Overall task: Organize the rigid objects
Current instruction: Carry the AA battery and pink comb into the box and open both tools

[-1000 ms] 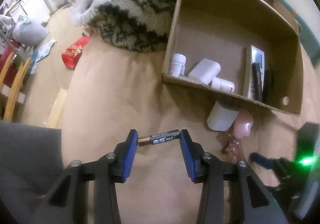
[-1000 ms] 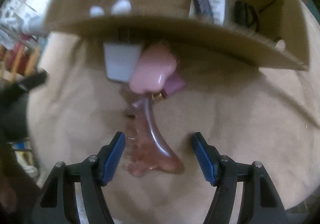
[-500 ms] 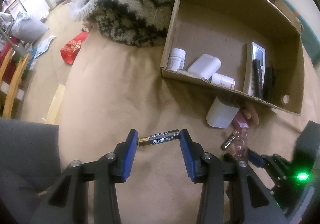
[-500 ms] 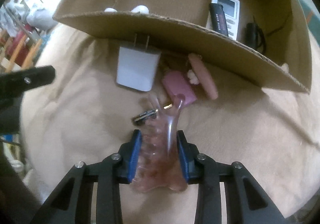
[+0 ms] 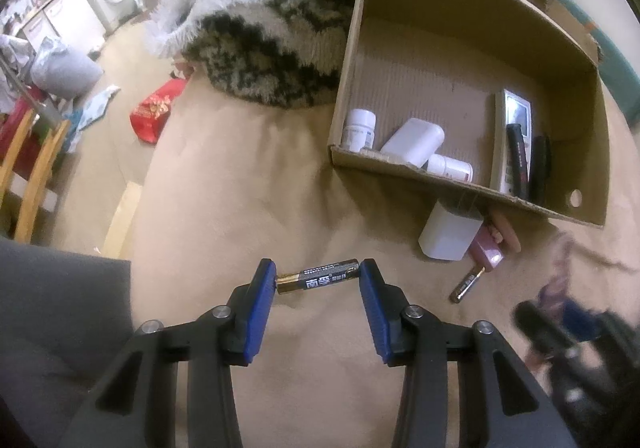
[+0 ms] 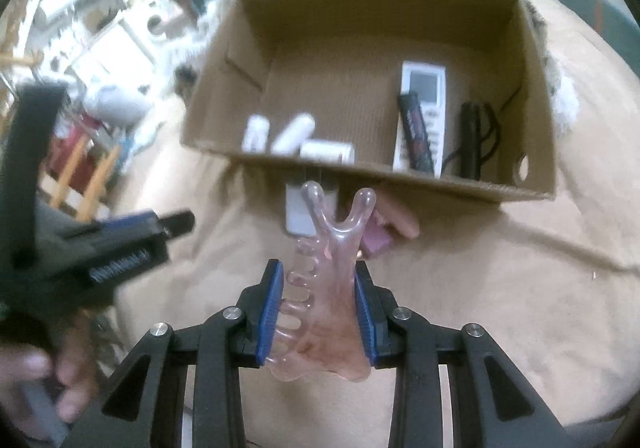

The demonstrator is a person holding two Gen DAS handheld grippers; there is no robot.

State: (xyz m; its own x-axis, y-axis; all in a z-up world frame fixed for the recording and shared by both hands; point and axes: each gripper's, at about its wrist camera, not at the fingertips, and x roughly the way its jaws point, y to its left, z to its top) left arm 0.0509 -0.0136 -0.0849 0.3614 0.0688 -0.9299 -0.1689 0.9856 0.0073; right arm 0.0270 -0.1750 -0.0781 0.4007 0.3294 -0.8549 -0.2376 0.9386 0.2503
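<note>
Gripping a battery (image 5: pixel 318 278) endwise, left tongs (image 5: pixel 318 280); right tongs (image 6: pixel 319 302), just closed, clamp a hair clip (image 6: pixel 326 288) before the box (image 6: pixel 532 48).

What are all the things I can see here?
box: 1, brown cardboard, on the beige cover
bottles: 3, white, inside box, left end
remotes: 2, white and black, inside box, right end
charger: 1, white, in front of box
battery: 1, black and gold, held in left claw
second battery: 1, lying on cover
hair clip: 1, clear pink, held in right claw
</note>
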